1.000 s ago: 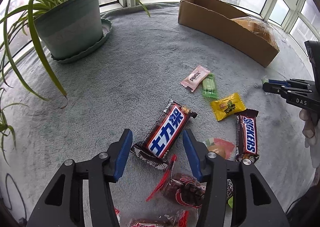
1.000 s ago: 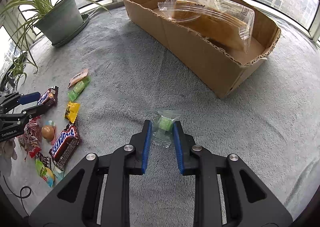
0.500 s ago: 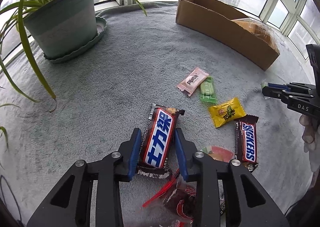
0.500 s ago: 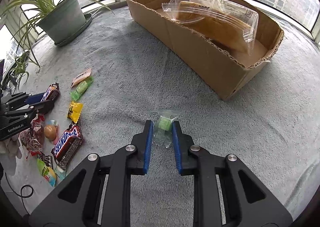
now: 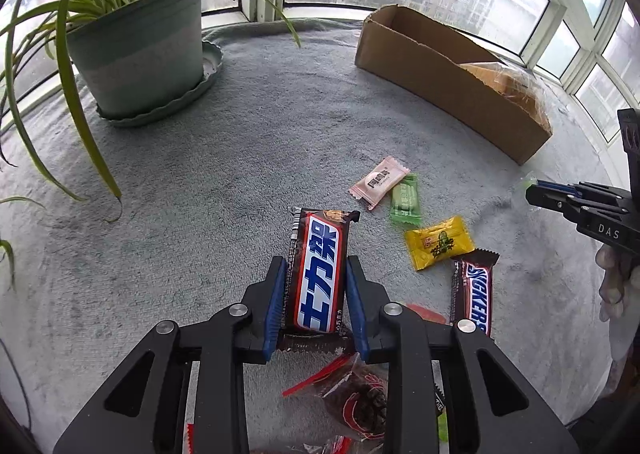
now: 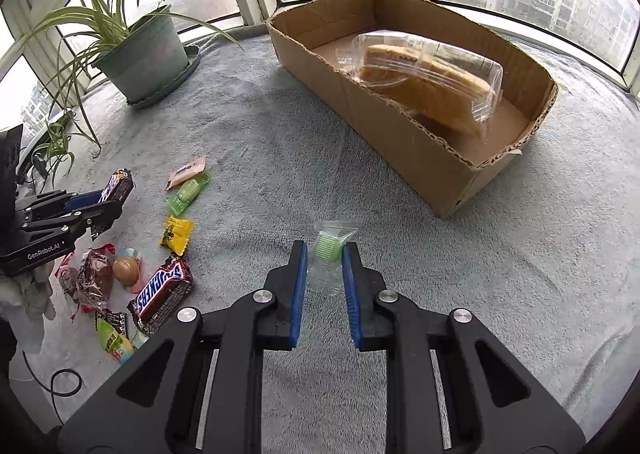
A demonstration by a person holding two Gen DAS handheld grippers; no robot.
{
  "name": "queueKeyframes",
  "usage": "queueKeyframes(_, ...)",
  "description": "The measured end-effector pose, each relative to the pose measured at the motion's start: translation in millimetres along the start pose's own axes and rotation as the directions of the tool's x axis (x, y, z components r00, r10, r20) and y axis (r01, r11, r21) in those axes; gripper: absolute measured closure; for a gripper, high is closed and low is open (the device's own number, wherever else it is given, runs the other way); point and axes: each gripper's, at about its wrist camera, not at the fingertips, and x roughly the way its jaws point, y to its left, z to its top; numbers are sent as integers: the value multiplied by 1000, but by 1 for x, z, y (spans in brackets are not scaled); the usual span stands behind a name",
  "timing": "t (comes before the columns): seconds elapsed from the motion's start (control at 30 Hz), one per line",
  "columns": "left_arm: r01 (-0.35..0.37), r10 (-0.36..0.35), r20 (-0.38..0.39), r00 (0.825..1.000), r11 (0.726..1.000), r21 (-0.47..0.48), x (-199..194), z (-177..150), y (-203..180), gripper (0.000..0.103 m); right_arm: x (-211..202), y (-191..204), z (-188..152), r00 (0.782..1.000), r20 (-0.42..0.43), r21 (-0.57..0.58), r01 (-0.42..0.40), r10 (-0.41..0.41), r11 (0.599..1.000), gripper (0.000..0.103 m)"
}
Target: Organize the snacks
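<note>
My left gripper [image 5: 316,290] pinches the Snickers bar [image 5: 318,274] w/ both pads, level, just above the blanket [image 5: 200,193]. Right gripper [image 6: 325,274] clamps the clear candy packet [image 6: 330,254], pointing twd the cardboard box [image 6: 400,125].

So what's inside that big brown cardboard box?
The brown cardboard box holds a bread loaf in a clear plastic bag, resting on the box's bare floor. Whatever lies under the loaf is hidden.
</note>
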Motion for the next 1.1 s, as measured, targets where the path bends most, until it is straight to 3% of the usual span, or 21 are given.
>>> queueKeyframes(0.63,61,-66,154,986,998,35,-47,60,-34,76,-56,0,49,989,146,-66,16,-6,998,84)
queueKeyframes(1.1,68,-89,218,972,993,99,-32,120,-82,76,-56,-22,102,980,198,-86,50,-32,995,84)
